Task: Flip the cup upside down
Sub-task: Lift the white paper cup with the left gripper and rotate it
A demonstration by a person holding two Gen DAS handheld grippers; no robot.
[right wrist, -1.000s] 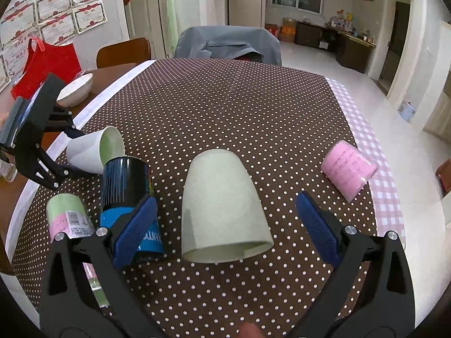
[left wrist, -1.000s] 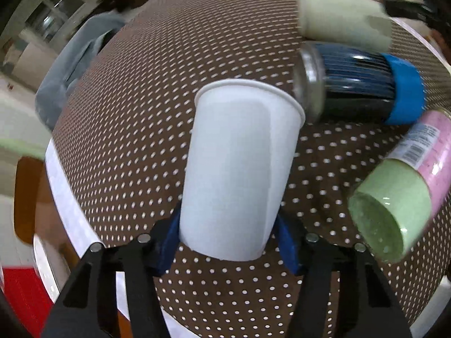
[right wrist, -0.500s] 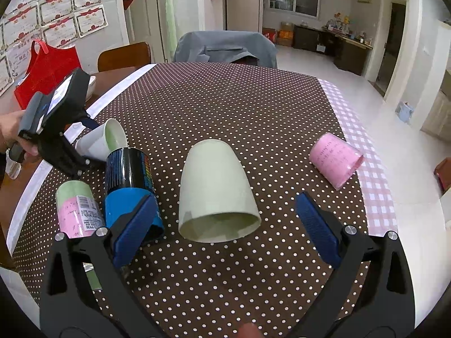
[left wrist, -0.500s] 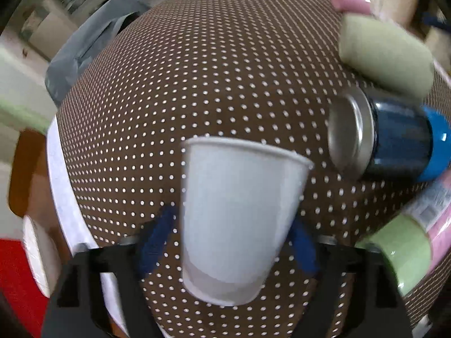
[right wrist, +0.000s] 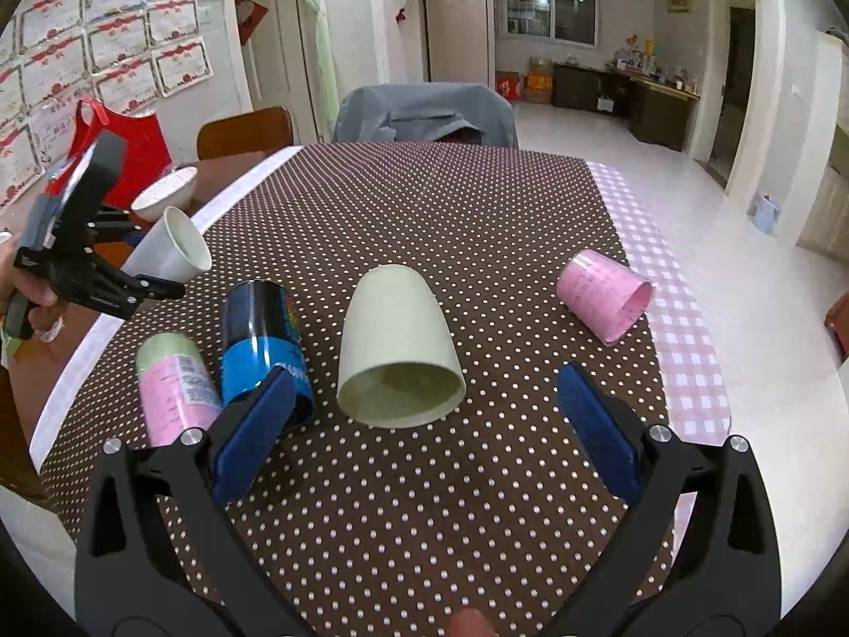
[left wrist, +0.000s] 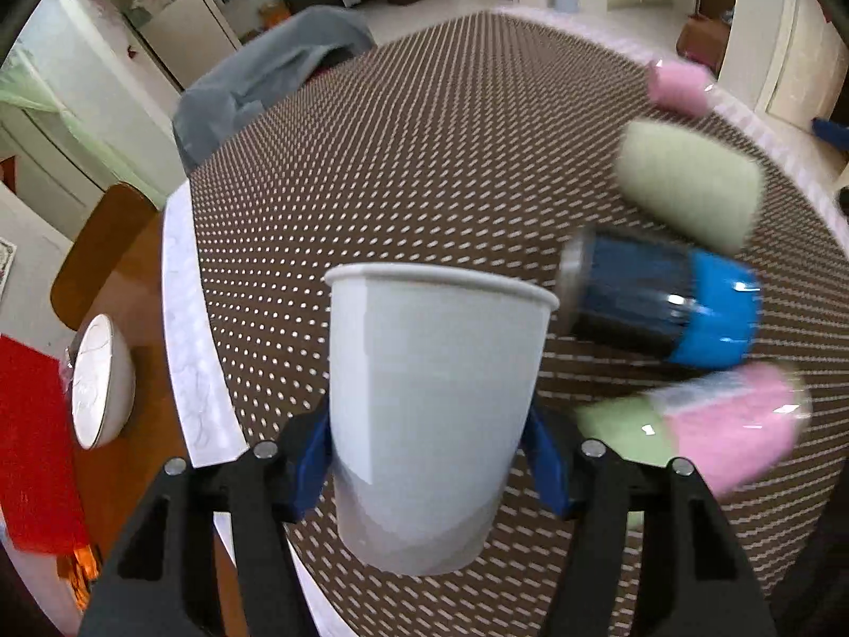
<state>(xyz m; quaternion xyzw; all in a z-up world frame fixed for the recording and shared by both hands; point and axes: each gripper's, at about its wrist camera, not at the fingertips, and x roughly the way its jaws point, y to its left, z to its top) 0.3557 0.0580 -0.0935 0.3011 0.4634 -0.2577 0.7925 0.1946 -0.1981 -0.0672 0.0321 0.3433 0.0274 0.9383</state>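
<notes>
My left gripper [left wrist: 427, 456] is shut on a white paper cup [left wrist: 430, 398], its blue pads pressed on both sides near the cup's base. In the right wrist view the left gripper [right wrist: 132, 276] holds the cup [right wrist: 172, 249] in the air over the table's left edge, tilted with its mouth toward the table's middle. My right gripper [right wrist: 419, 435] is open and empty, low over the near side of the table, with a pale green cup [right wrist: 395, 342] lying on its side just beyond the fingertips.
On the dotted brown tablecloth [right wrist: 451, 212] lie a blue and black can [right wrist: 260, 339], a pink and green cup [right wrist: 170, 382] and a pink cup [right wrist: 605, 292]. A white bowl [right wrist: 164, 194] sits at the left. A grey-draped chair [right wrist: 424, 114] stands at the far end.
My left gripper has lifted the white cup higher off the table and turned it; the view now tilts up toward the room. My right gripper has drawn back a little from the green cup.
</notes>
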